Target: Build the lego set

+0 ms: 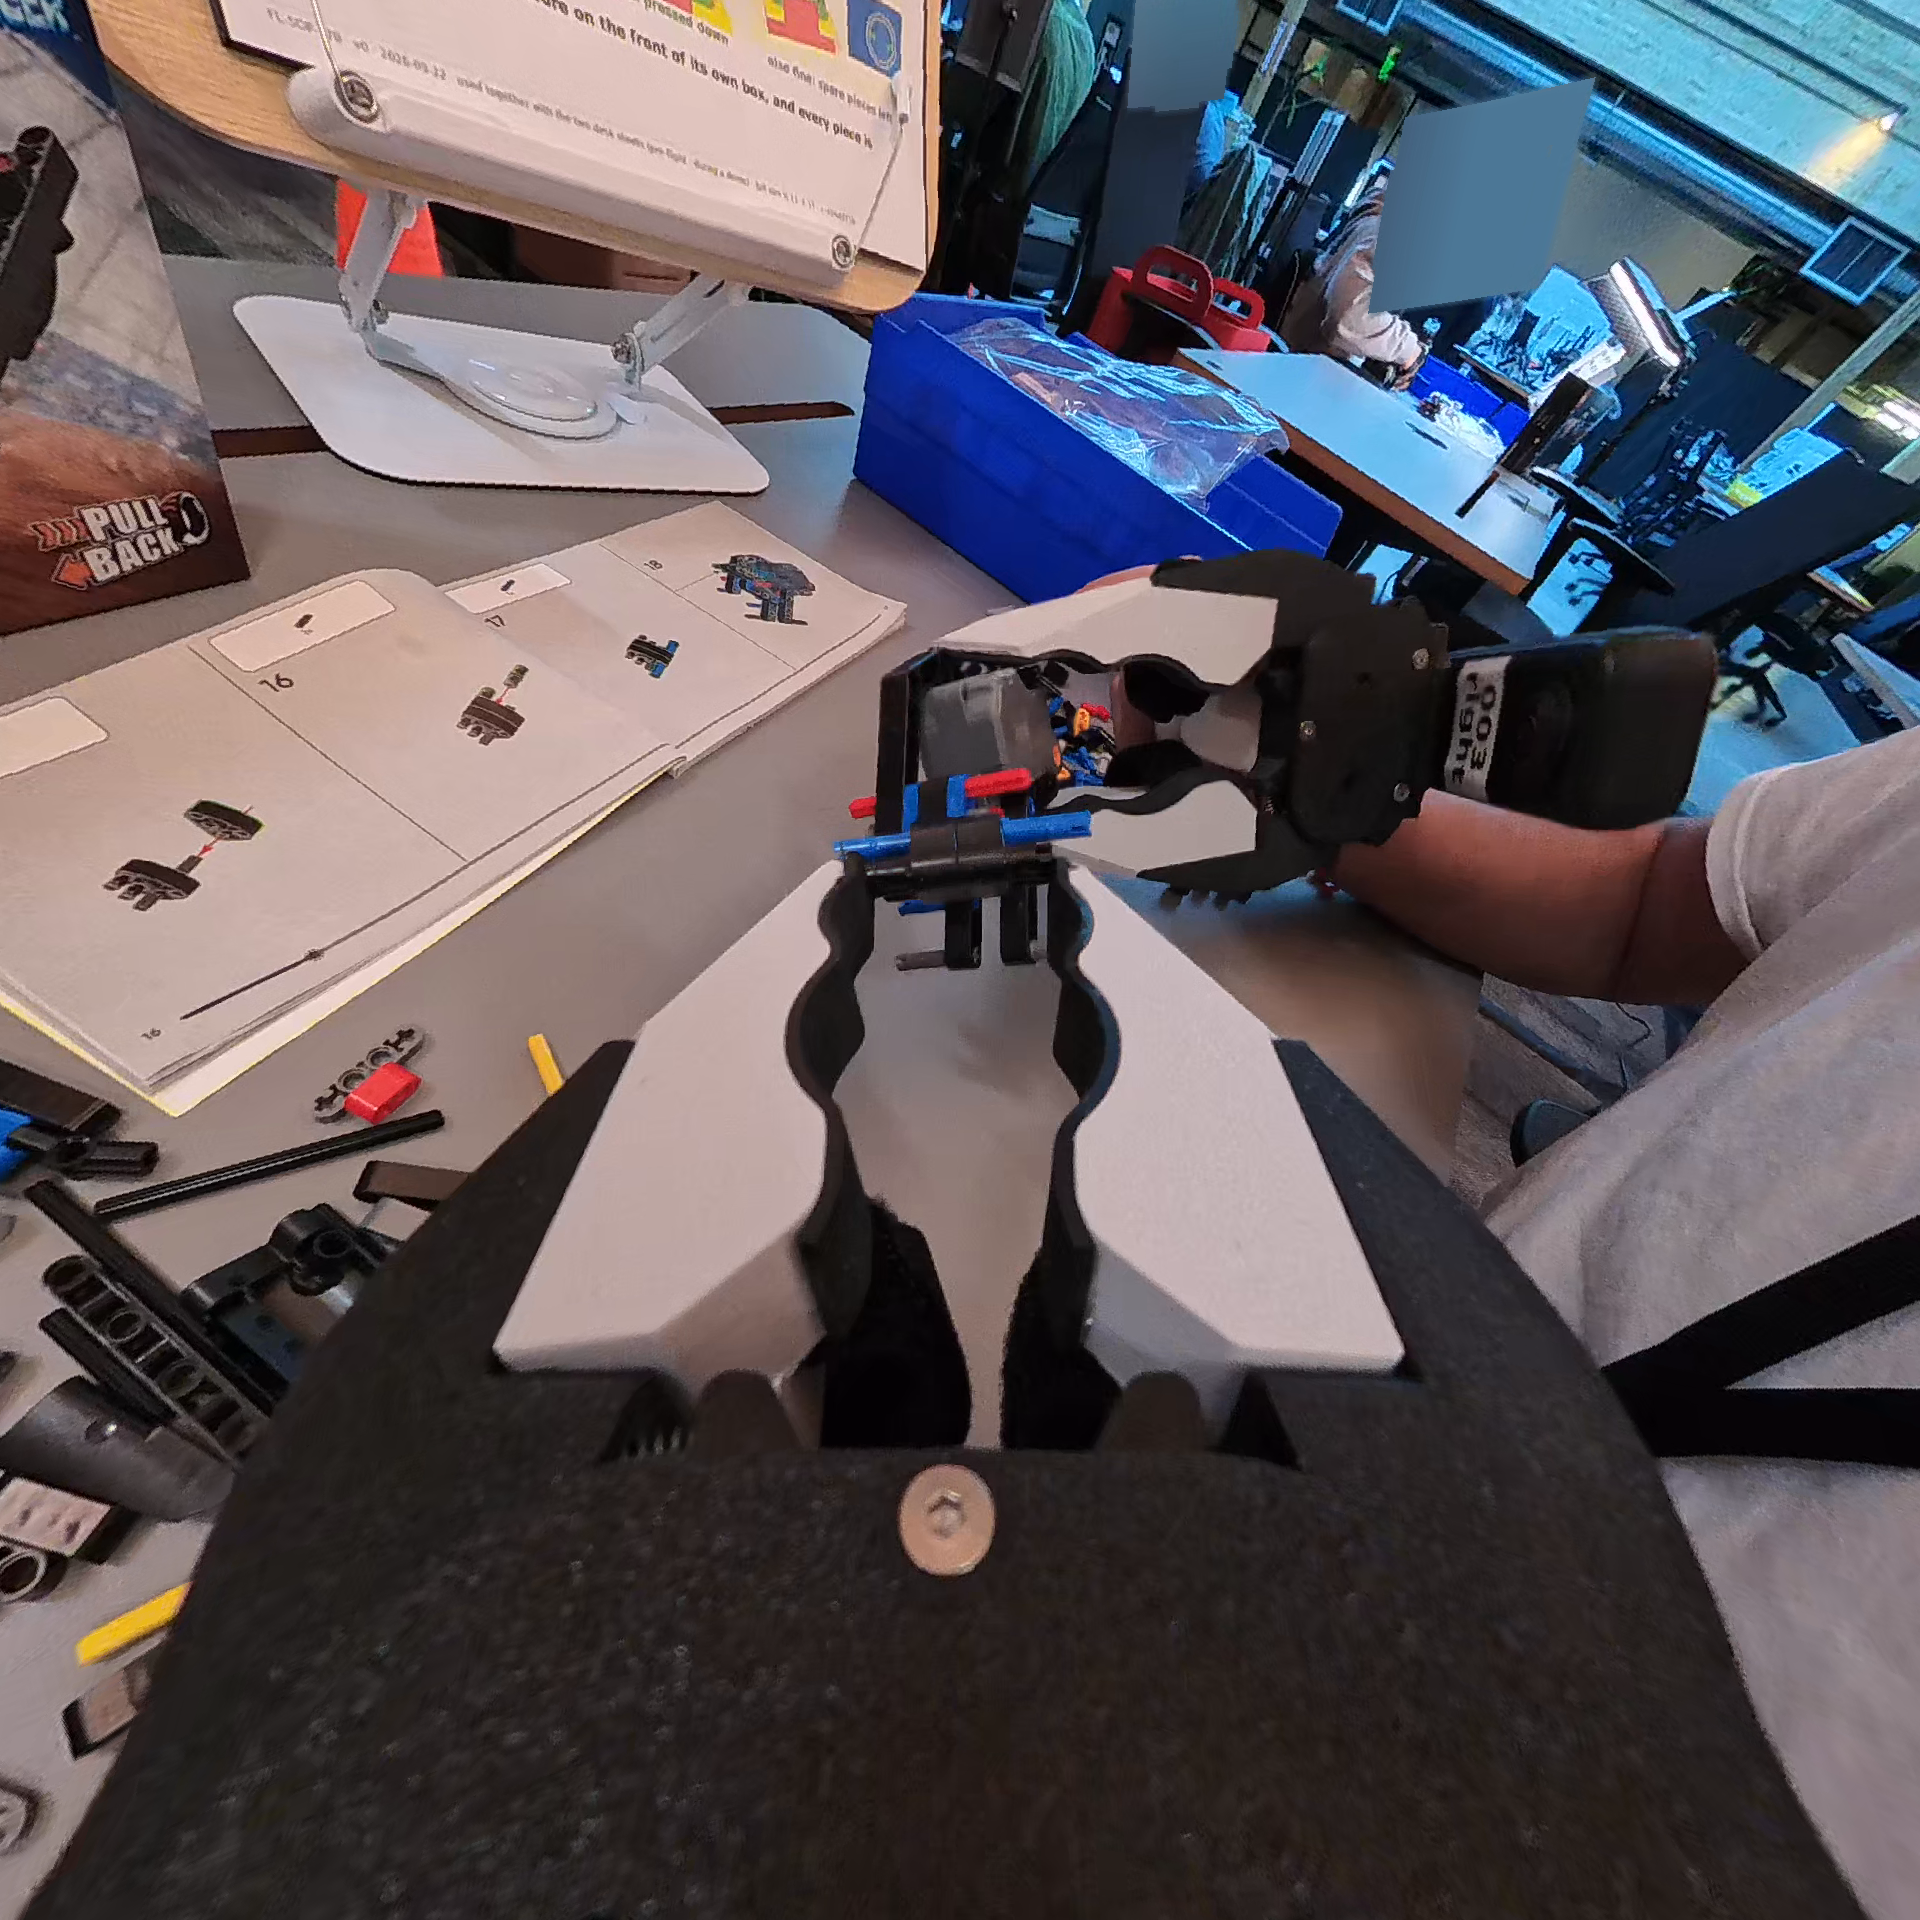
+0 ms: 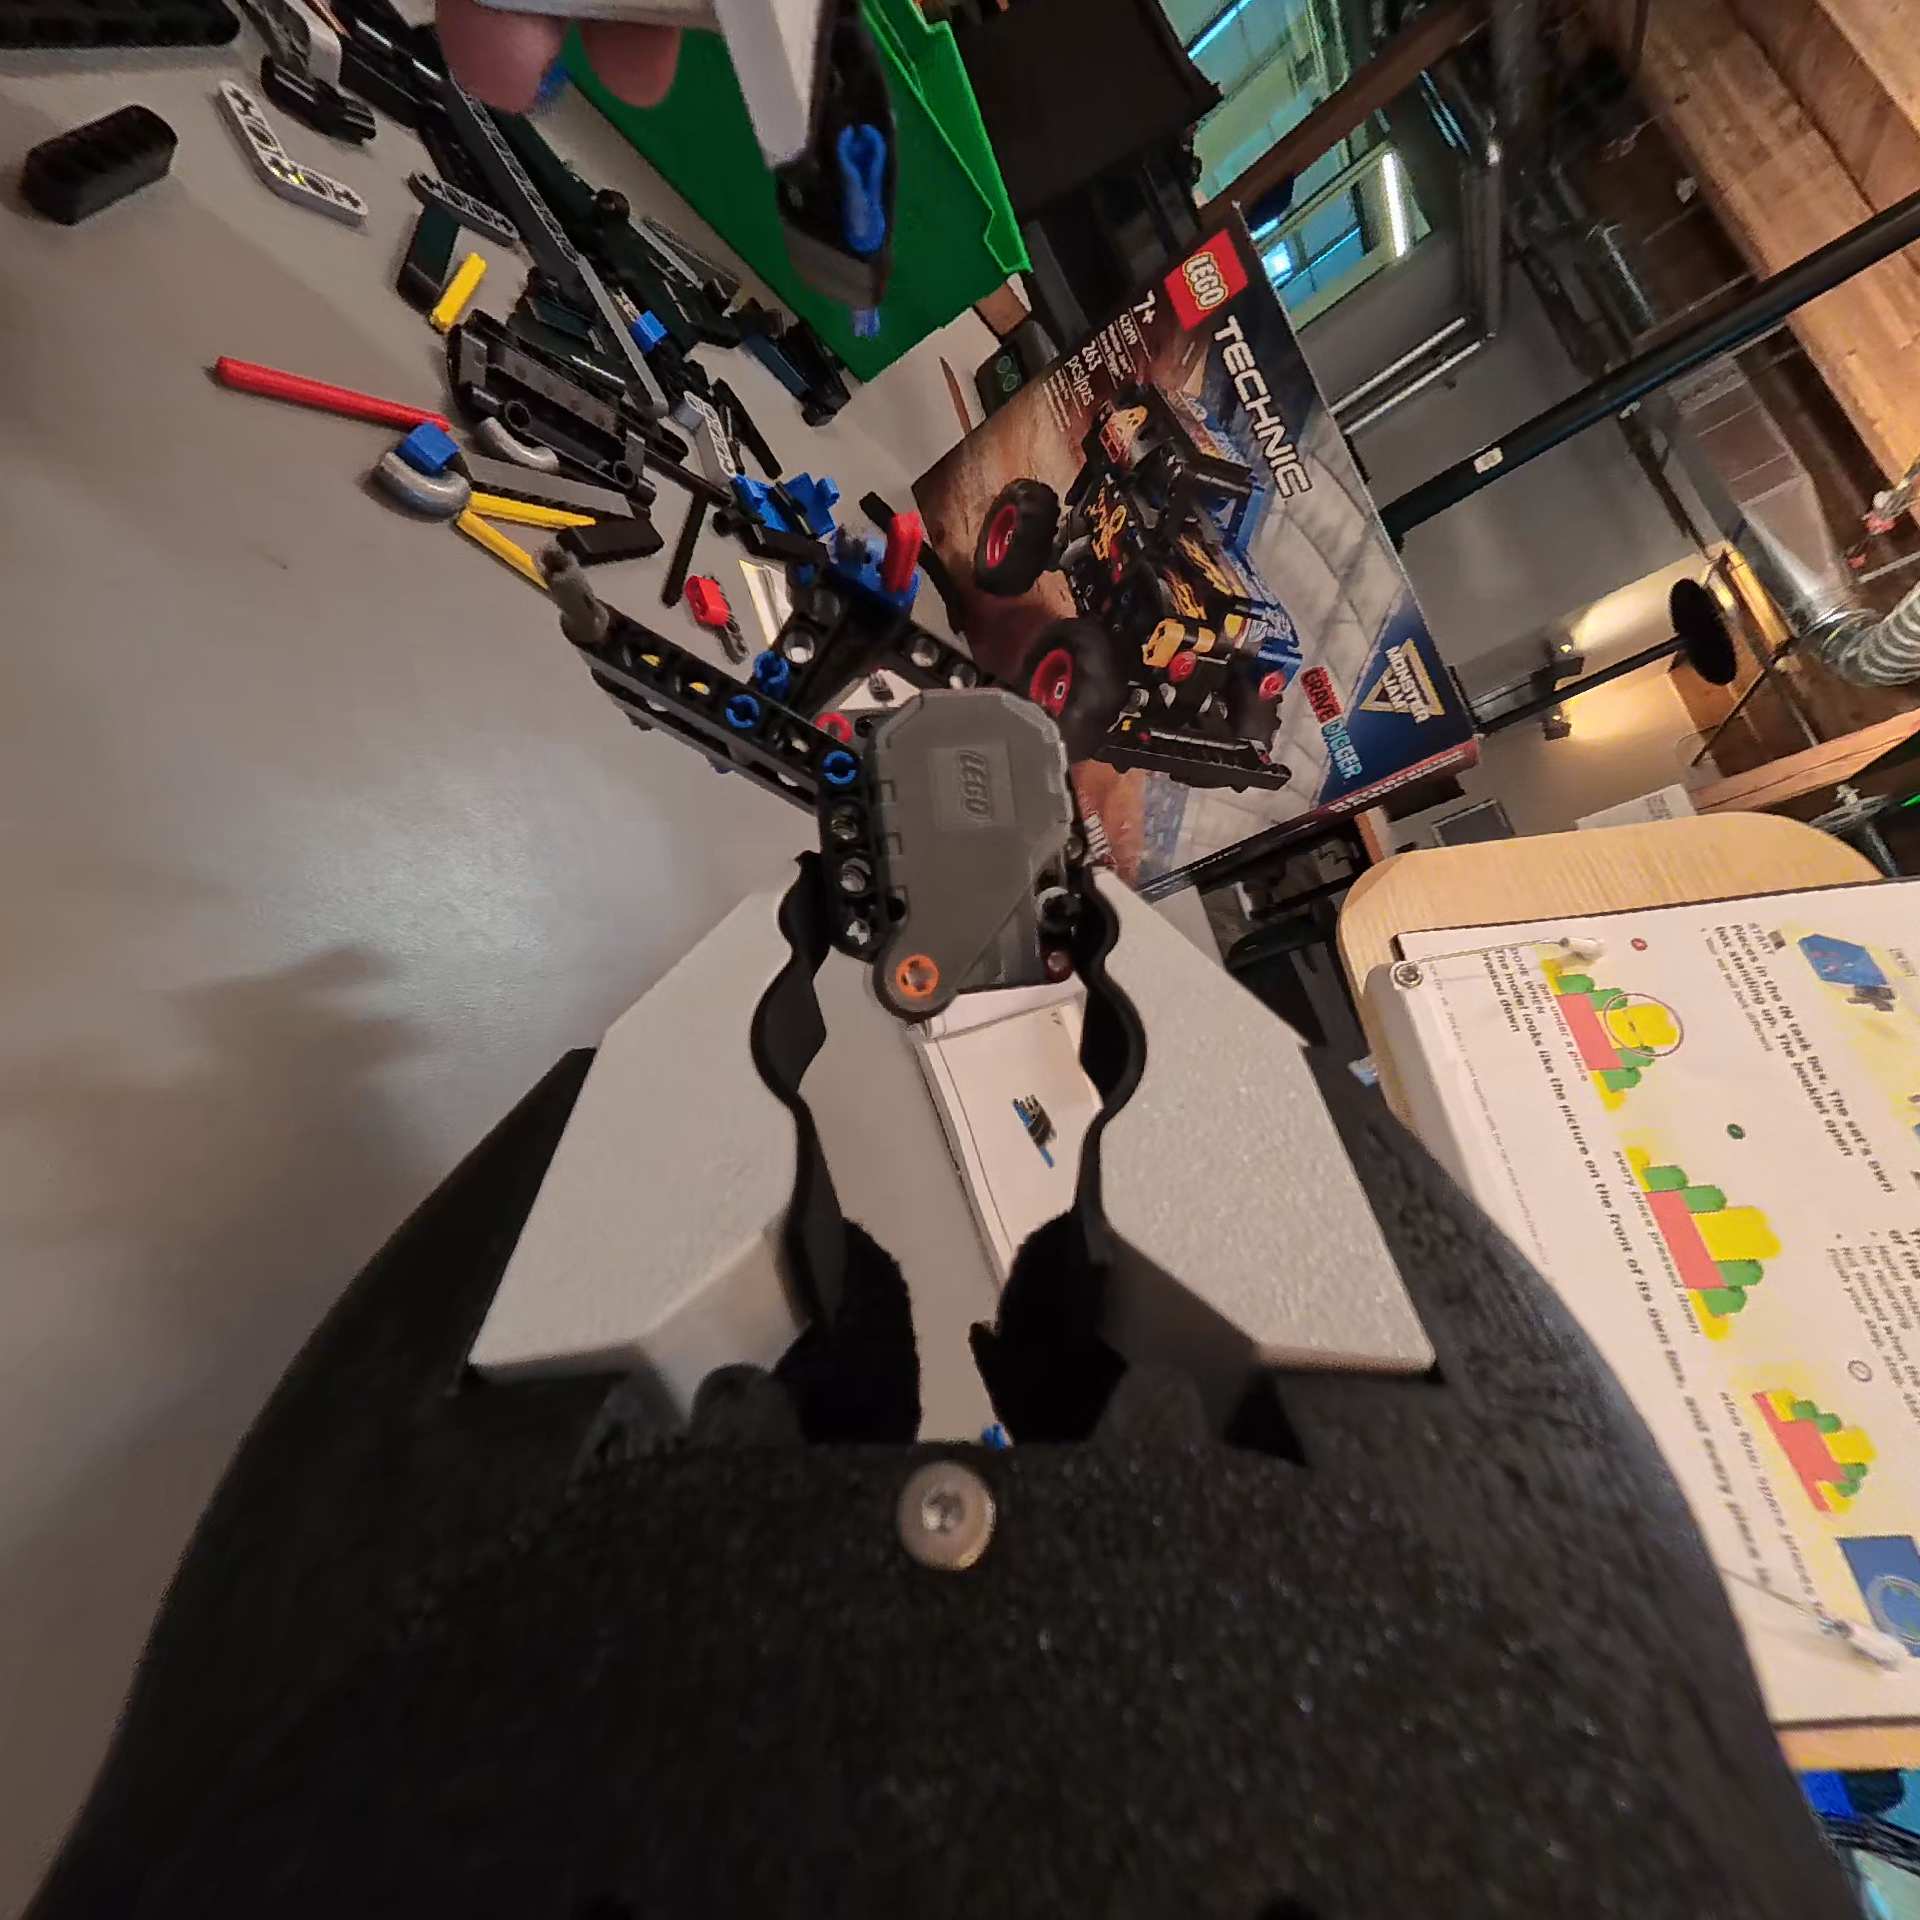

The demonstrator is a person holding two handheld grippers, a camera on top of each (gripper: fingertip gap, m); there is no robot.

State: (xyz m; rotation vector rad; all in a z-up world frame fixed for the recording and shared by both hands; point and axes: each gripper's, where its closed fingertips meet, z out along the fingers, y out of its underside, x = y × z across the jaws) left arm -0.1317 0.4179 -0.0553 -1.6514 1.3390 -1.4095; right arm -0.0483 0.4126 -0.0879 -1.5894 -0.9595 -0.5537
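Note:
My right gripper (image 2: 943, 899) is shut on the partly built lego assembly (image 2: 790, 717), gripping it at its grey motor block (image 2: 971, 821). A black beam frame with blue pins reaches forward from it above the table. In the left wrist view the right gripper (image 1: 997, 748) comes in from the right with that motor (image 1: 971, 717). My left gripper (image 1: 956, 883) is shut on a small black-and-blue lego piece (image 1: 961, 847), held right at the assembly's lower end. I cannot tell if the two touch. The left gripper also shows in the right wrist view (image 2: 821, 177).
An open instruction booklet (image 1: 416, 748) lies on the grey table (image 1: 582, 966). Loose lego pieces lie at the left (image 1: 156, 1299), (image 2: 561, 395). The set's box (image 2: 1195, 540), a stand with a printed sheet (image 1: 582, 104), a blue bin (image 1: 1039, 468) and a green bin (image 2: 748, 239) ring the work area.

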